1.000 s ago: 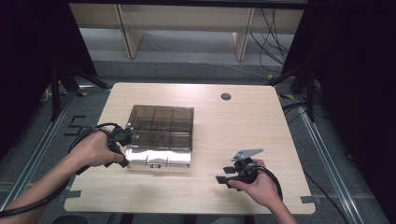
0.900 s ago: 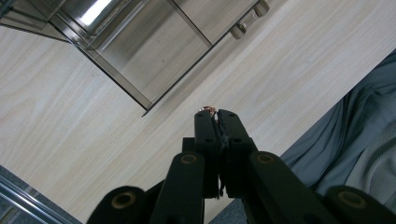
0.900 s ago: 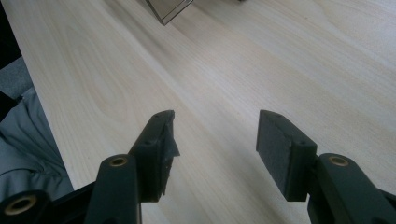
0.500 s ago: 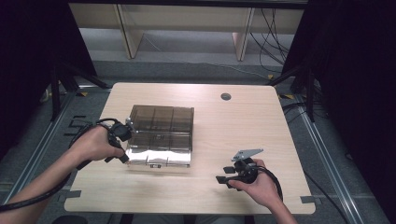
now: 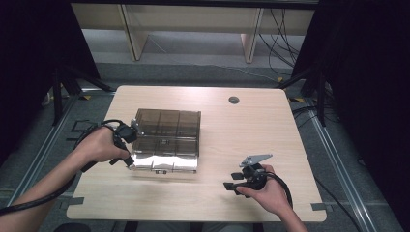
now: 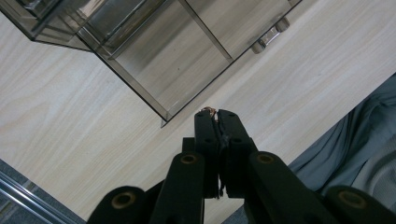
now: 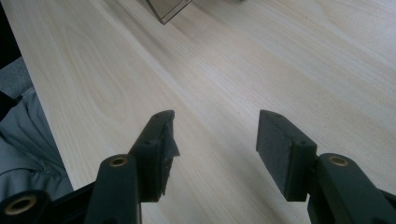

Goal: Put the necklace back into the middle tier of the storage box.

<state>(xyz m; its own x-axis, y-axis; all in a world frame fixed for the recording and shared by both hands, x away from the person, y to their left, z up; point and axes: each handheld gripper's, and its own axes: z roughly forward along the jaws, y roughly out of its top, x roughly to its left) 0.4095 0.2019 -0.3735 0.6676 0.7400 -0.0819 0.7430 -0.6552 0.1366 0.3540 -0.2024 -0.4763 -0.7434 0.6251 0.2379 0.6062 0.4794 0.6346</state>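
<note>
A smoked clear compartment box [image 5: 167,139] is seen on the counter [image 5: 251,125]. The left gripper [image 6: 216,114], its jaws pressed together on nothing, is held just beside the box's near-left corner. The right gripper [image 7: 215,140], jaws wide, is held well apart from it.

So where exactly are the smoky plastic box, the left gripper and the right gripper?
smoky plastic box [image 5: 167,123]: high view, on its tinted top.
left gripper [image 6: 216,114]: left gripper view, at the tips of its shut jaws.
right gripper [image 7: 215,135]: right gripper view, midway between its open jaws.
</note>
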